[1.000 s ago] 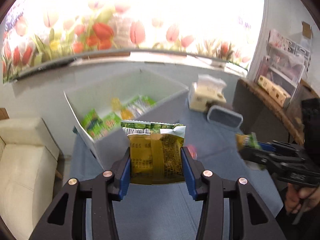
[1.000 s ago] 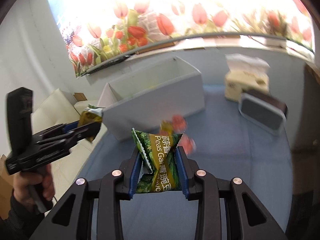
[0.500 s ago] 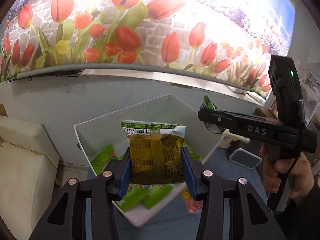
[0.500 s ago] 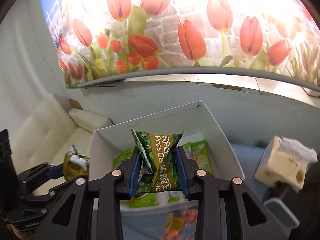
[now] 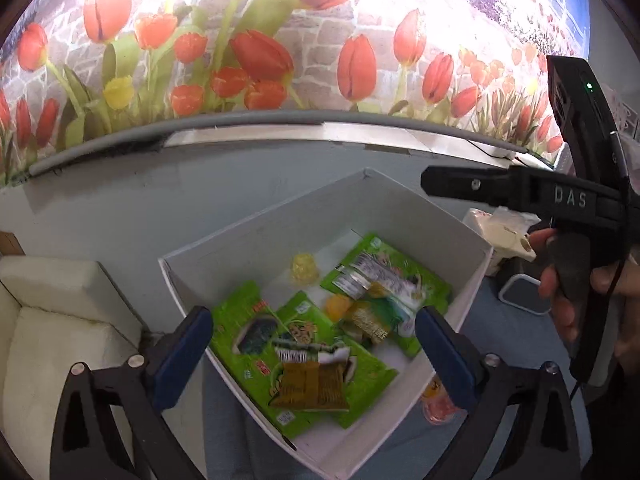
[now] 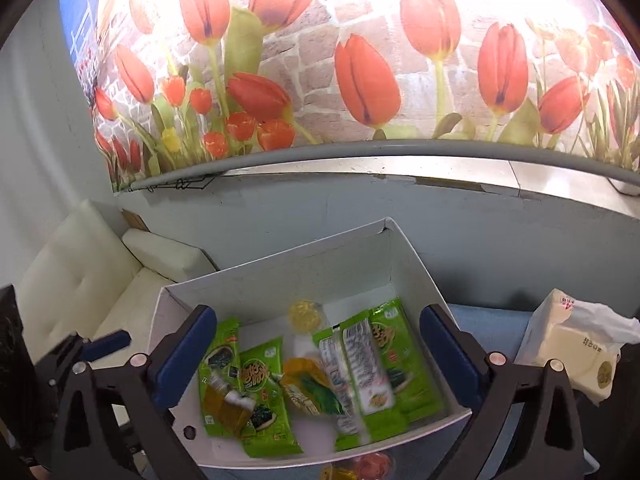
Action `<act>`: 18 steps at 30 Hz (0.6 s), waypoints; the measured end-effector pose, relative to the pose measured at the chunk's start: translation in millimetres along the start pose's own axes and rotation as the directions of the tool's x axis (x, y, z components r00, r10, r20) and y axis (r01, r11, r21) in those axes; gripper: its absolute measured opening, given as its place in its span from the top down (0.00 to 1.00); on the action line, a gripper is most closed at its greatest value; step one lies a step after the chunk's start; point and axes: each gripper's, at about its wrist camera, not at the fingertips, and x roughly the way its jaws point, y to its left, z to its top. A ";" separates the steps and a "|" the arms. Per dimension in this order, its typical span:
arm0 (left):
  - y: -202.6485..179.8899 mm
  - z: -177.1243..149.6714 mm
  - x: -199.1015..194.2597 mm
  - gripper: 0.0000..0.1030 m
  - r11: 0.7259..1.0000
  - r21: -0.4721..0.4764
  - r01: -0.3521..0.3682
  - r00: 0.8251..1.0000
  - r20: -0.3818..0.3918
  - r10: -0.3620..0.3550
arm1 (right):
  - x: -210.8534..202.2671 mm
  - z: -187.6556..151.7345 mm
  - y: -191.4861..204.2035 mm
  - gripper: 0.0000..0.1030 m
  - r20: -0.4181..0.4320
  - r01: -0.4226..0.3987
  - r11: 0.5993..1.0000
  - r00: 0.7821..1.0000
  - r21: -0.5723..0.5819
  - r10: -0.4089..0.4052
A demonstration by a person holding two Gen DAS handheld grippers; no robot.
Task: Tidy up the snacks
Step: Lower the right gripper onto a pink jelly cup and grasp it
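Both grippers hover over the open white cardboard box (image 5: 276, 236), jaws spread wide and gripping nothing. Left gripper (image 5: 312, 340) with blue-padded fingers (image 5: 182, 350) sits above the box's near-left corner; right gripper (image 6: 320, 346) is above the box's front edge, seen from the left wrist view as a black handheld tool (image 5: 520, 196) at upper right.

Snacks lie inside the box: a brown-yellow packet with torn white top (image 5: 314, 380) resting on flat bright green seaweed packs (image 5: 256, 320), slightly blurred; a green-and-gold pea snack bag (image 6: 312, 394) near the middle, also blurred, lying across long green packets (image 6: 384, 356). A small yellow jelly cup (image 5: 304, 268) sits toward the back wall, an orange one (image 5: 338, 306) mid-box.

Outside, on the blue-covered surface (image 5: 496, 332), a red jelly cup (image 5: 438, 404) sits just beside the box's right wall. A cream tissue pack (image 6: 576, 344) lies to the right. White cushioned sofa (image 6: 76, 280) at left; tulip mural (image 6: 360, 60) behind.
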 end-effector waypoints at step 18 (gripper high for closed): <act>-45.8 -71.1 -58.3 0.00 0.999 0.016 0.052 0.997 0.052 -0.053 | -72.4 -126.9 -29.7 0.00 0.004 0.022 0.992 1.000 -0.121 -0.022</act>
